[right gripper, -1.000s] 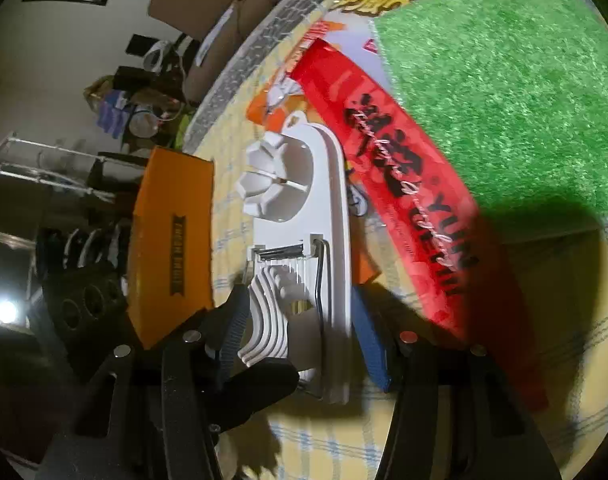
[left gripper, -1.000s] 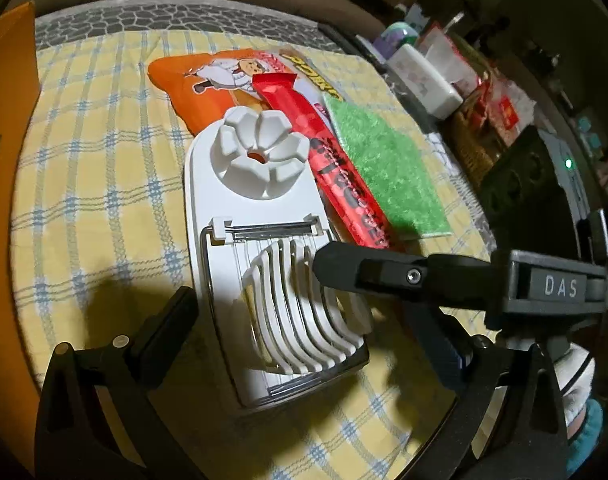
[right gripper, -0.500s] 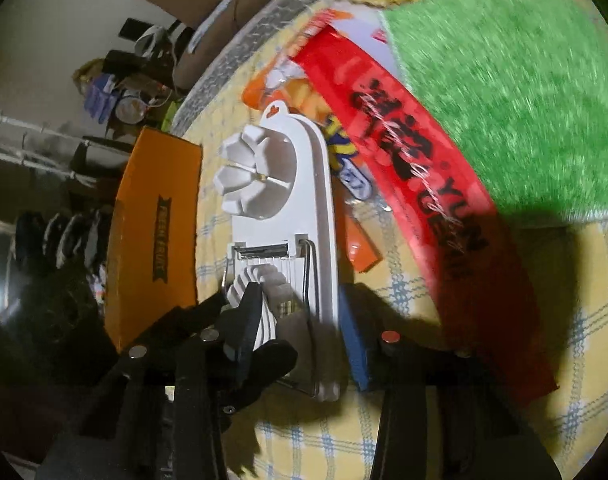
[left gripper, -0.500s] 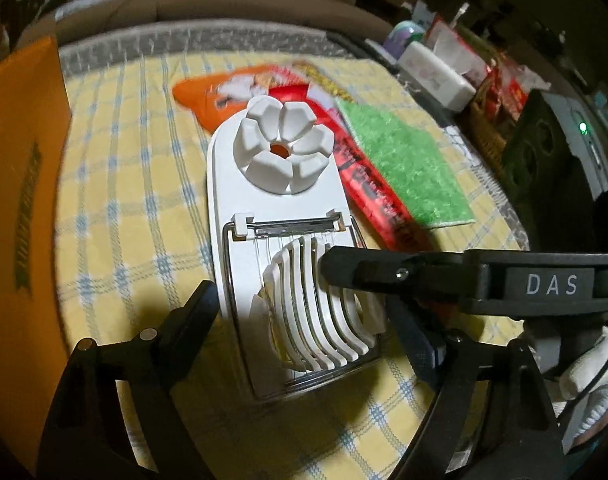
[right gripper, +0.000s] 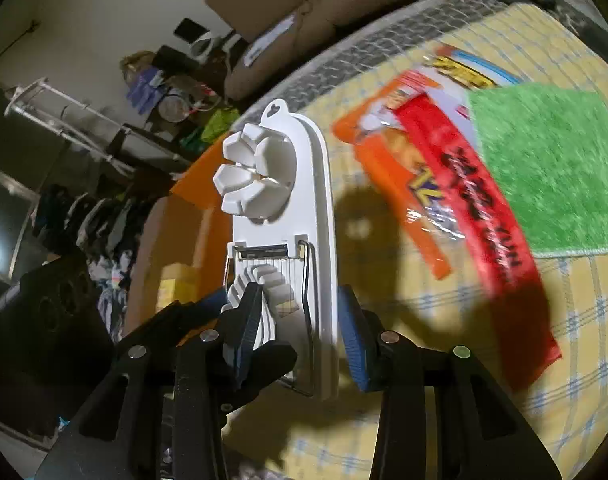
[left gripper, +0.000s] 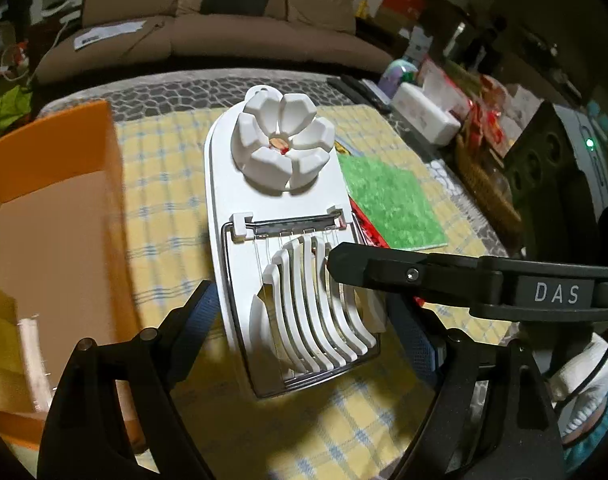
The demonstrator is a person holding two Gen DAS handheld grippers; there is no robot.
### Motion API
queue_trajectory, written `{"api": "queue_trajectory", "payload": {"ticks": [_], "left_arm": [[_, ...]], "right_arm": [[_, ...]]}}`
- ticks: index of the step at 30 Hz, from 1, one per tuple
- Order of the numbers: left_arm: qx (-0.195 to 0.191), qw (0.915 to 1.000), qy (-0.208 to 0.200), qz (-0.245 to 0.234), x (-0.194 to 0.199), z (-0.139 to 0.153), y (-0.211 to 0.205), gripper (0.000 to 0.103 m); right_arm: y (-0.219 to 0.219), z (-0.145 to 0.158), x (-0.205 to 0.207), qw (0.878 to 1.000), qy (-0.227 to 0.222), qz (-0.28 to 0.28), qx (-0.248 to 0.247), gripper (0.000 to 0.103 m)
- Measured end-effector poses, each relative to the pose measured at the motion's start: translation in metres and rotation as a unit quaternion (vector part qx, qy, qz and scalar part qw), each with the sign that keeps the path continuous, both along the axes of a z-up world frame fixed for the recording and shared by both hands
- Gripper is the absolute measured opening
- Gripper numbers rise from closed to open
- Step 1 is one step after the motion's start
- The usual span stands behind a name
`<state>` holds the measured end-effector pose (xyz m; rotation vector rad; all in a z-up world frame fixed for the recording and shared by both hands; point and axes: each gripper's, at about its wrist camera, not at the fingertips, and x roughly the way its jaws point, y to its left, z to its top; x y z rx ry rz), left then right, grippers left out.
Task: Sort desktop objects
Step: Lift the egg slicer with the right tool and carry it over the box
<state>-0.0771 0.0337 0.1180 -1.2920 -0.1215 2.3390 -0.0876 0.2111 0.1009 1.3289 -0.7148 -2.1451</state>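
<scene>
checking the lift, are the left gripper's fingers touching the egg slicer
Touching. The left wrist view shows the left gripper with both blue-padded fingers pressed against the side edges of the white egg slicer.

I count one white egg slicer (left gripper: 291,240), with one flower-shaped wedger and one wire frame on it. There is one orange box (left gripper: 51,216) at the tabletop's left edge. On the checked cloth I see one green scouring pad (right gripper: 544,168), one long red packet (right gripper: 480,216) and one orange snack bag (right gripper: 388,128) under it. Two grippers are in view: left gripper (left gripper: 304,320), right gripper (right gripper: 299,336).
</scene>
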Motion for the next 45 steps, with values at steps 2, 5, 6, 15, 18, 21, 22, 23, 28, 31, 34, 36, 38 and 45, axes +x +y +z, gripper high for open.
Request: {"api": "queue_trajectory", "payload": {"ticks": [2, 5, 6, 15, 18, 21, 22, 23, 28, 31, 34, 36, 38, 45], "left_arm": [[-0.003, 1.0000, 0.006, 0.006, 0.002, 0.012, -0.011, 0.084], [0.000, 0.9998, 0.012, 0.017, 0.005, 0.026, -0.026, 0.084], [0.002, 0.9997, 0.014, 0.020, 0.006, 0.031, -0.032, 0.084], [0.012, 0.9982, 0.012, 0.057, 0.012, 0.047, -0.096, 0.084], [0.013, 0.9973, 0.004, 0.071, 0.014, 0.041, -0.123, 0.084], [0.016, 0.9966, -0.006, 0.081, 0.011, 0.032, -0.146, 0.084], [0.016, 0.9964, -0.009, 0.083, 0.010, 0.030, -0.152, 0.084], [0.016, 0.9962, -0.012, 0.085, 0.008, 0.026, -0.158, 0.084], [0.020, 0.9957, -0.027, 0.086, -0.001, 0.011, -0.177, 0.084], [0.020, 0.9957, -0.035, 0.084, -0.005, 0.002, -0.182, 0.084], [0.019, 0.9959, -0.042, 0.078, -0.009, -0.007, -0.183, 0.084], [0.018, 0.9960, -0.045, 0.076, -0.009, -0.011, -0.183, 0.084], [0.019, 0.9959, -0.049, 0.074, -0.011, -0.015, -0.182, 0.084], [0.015, 0.9950, -0.073, 0.066, -0.015, -0.030, -0.180, 0.084]], "right_arm": [[-0.011, 0.009, 0.000, 1.000, 0.002, 0.003, -0.008, 0.039], [-0.028, 0.023, 0.000, 1.000, 0.008, 0.010, -0.012, 0.039], [-0.035, 0.029, 0.001, 1.000, 0.012, 0.013, -0.009, 0.039], [-0.098, 0.056, -0.005, 0.999, 0.016, 0.048, 0.005, 0.039], [-0.125, 0.051, -0.007, 0.998, 0.010, 0.062, 0.006, 0.039], [-0.150, 0.042, -0.009, 0.997, 0.000, 0.072, 0.006, 0.039], [-0.155, 0.040, -0.012, 0.997, -0.003, 0.074, 0.006, 0.039], [-0.164, 0.036, -0.014, 0.997, -0.009, 0.076, 0.006, 0.039], [-0.186, 0.022, -0.024, 0.996, -0.024, 0.079, 0.014, 0.039], [-0.194, 0.015, -0.028, 0.996, -0.030, 0.080, 0.022, 0.039], [-0.197, 0.007, -0.031, 0.996, -0.039, 0.079, 0.027, 0.039], [-0.197, 0.003, -0.033, 0.996, -0.043, 0.077, 0.032, 0.039], [-0.198, 0.000, -0.033, 0.995, -0.047, 0.076, 0.036, 0.039], [-0.201, -0.009, -0.036, 0.994, -0.058, 0.075, 0.063, 0.039]]}}
